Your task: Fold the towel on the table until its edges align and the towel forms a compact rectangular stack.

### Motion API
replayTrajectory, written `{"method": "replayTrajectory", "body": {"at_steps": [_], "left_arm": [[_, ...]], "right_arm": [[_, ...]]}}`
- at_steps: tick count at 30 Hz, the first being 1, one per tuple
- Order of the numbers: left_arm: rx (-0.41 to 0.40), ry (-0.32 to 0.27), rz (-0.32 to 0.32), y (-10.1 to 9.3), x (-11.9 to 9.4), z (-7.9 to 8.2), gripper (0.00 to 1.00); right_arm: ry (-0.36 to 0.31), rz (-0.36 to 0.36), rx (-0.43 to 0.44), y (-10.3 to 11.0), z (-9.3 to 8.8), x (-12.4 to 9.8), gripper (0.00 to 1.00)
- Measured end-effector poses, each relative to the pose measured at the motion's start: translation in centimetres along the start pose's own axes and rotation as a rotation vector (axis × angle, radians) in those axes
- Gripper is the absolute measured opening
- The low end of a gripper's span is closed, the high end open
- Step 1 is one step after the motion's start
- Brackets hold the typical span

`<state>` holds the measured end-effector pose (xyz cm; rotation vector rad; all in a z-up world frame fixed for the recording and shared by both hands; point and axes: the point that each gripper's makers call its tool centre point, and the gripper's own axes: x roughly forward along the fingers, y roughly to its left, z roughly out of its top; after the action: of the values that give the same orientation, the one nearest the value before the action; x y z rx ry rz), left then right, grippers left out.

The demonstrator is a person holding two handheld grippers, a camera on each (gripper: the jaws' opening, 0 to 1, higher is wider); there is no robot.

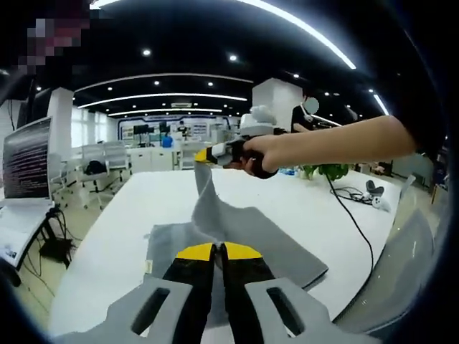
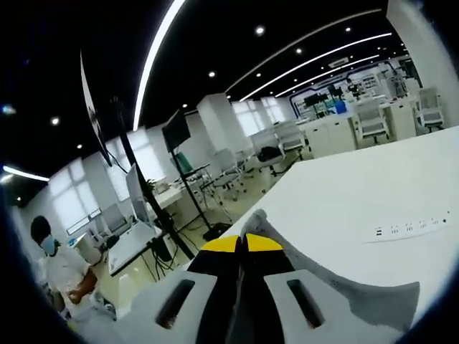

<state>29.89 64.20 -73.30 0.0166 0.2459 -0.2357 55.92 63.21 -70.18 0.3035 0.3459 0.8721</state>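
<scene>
A grey towel (image 1: pixel 272 240) lies on the white table (image 1: pixel 315 204), with one corner pulled up into a peak. My right gripper (image 1: pixel 204 155), held by a person's hand (image 1: pixel 262 152), is shut on that raised corner above the table's middle. My left gripper (image 1: pixel 219 251) is shut at the towel's near edge, and the cloth runs under its yellow tips. In the right gripper view, my right gripper (image 2: pixel 242 244) is shut on the towel (image 2: pixel 351 304). A grey fold sticks out past the tips and the cloth trails down to the right.
A black cable (image 1: pixel 355 218) crosses the table's right side. A screen (image 1: pixel 29 158) stands off the table's left edge. A white power strip (image 2: pixel 409 228) lies on the table. A person (image 2: pixel 61 276) stands among desks beyond the table, near a monitor on a stand (image 2: pixel 176 130).
</scene>
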Motion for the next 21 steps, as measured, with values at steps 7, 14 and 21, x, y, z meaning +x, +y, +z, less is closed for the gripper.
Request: {"method": "replayTrajectory", "body": {"at_steps": [7,14,21], "left_arm": [[-0.037,0.014,0.028,1.5,-0.4,-1.0,0.04],[-0.035,0.014,0.023,2.3,-0.7,-1.4,0.04],[-0.058,0.033,0.022,3.3,-0.8,-2.8,0.04]], "right_arm": [[0.034,0.007,-0.02,0.3,-1.2,1.5,0.0],[0.052,-0.009,-0.004,-0.8,-2.4,3.4,0.0],[0.081,0.003,-0.003,-0.1,-4.0,5.3,0.0]]}}
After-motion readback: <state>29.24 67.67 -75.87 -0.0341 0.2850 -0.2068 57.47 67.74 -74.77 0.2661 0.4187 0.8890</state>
